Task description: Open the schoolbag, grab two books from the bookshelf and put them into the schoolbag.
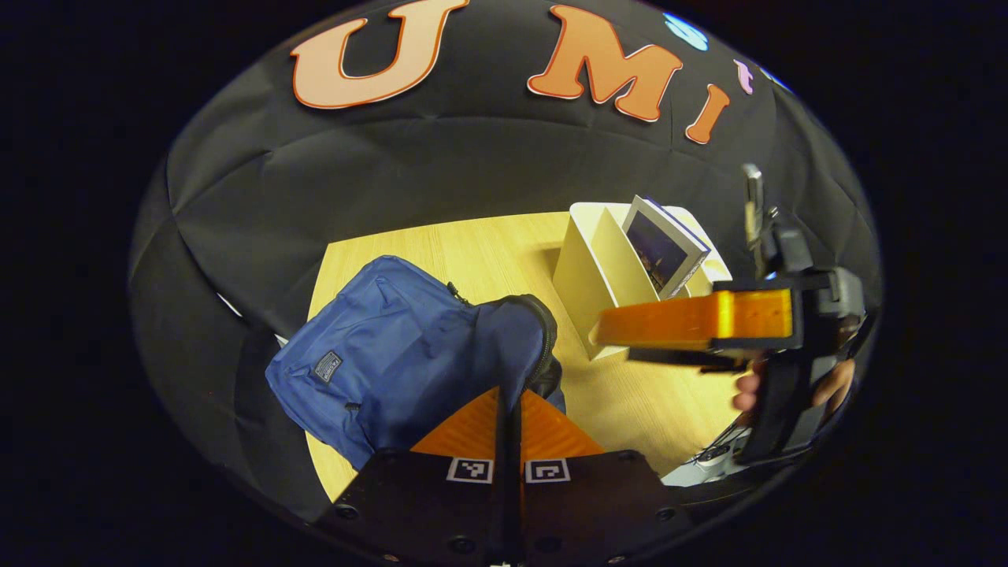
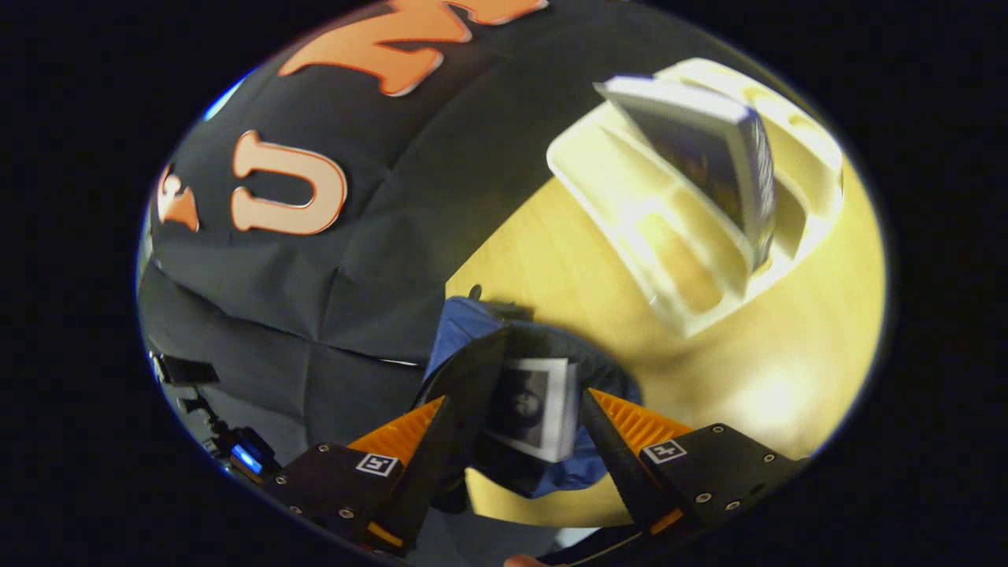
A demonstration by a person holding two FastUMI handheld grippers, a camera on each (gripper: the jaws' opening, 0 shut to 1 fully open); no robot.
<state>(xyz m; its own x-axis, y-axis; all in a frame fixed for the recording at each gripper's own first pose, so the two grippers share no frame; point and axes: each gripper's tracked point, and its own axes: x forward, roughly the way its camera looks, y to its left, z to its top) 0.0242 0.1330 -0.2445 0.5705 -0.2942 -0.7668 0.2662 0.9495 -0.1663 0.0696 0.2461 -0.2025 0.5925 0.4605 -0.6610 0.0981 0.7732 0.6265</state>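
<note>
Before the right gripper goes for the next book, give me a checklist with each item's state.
1. Schoolbag open: ok.
2. First book inside the schoolbag: ok, it stands in the opening.
3. Right gripper free: ok, jaws open either side of the first book.
4. Second book ready in the bookshelf: ok, it leans in a slot.
5. Left gripper holding the schoolbag's rim: cannot tell; jaws shut at the opening.
</note>
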